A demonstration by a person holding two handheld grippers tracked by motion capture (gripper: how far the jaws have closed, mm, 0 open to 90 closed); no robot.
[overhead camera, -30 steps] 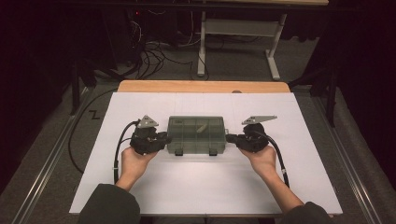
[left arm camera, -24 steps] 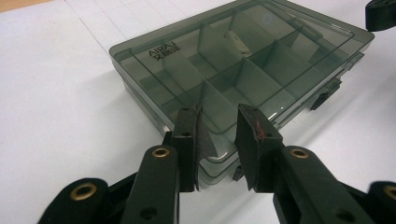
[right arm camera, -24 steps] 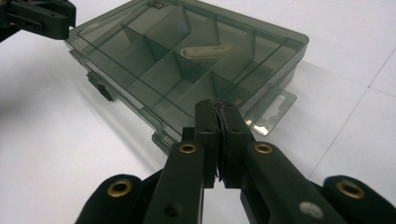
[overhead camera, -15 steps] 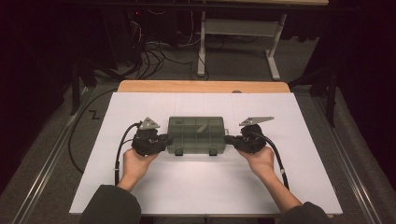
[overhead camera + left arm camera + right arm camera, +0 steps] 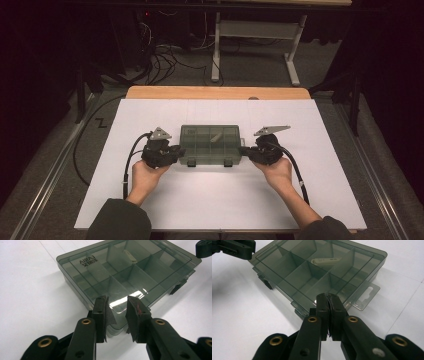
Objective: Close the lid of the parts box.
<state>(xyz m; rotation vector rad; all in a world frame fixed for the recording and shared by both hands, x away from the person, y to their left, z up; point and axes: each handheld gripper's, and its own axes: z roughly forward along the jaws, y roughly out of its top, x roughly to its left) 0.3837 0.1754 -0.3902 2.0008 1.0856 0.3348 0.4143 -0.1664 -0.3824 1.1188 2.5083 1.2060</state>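
In the high view, almost nothing differs from a second ago: the box [image 5: 211, 145] lies at the same place on the counter [image 5: 200, 205], and your hands sit at its two short ends as before. I judge from this that you are settled for a hold or a push from both ends, and the box is not yet lifted. It lies about midway between the left and right edges of the counter, a little closer to the far edge. Its long axis runs parallel to the near edge, and the latches [image 5: 227, 162] point toward you. The left gripper [image 5: 176, 152] and the right gripper [image 5: 246, 151] meet it end-on.

In the left gripper view, the left gripper [image 5: 117, 307] stands with a narrow gap, its jaws above the box [image 5: 125, 267] rim and pressing nothing.

In the right gripper view, the right gripper [image 5: 328, 301] is fully closed on nothing, its tips at the box [image 5: 312, 267] end beside the hang tab [image 5: 367, 296].
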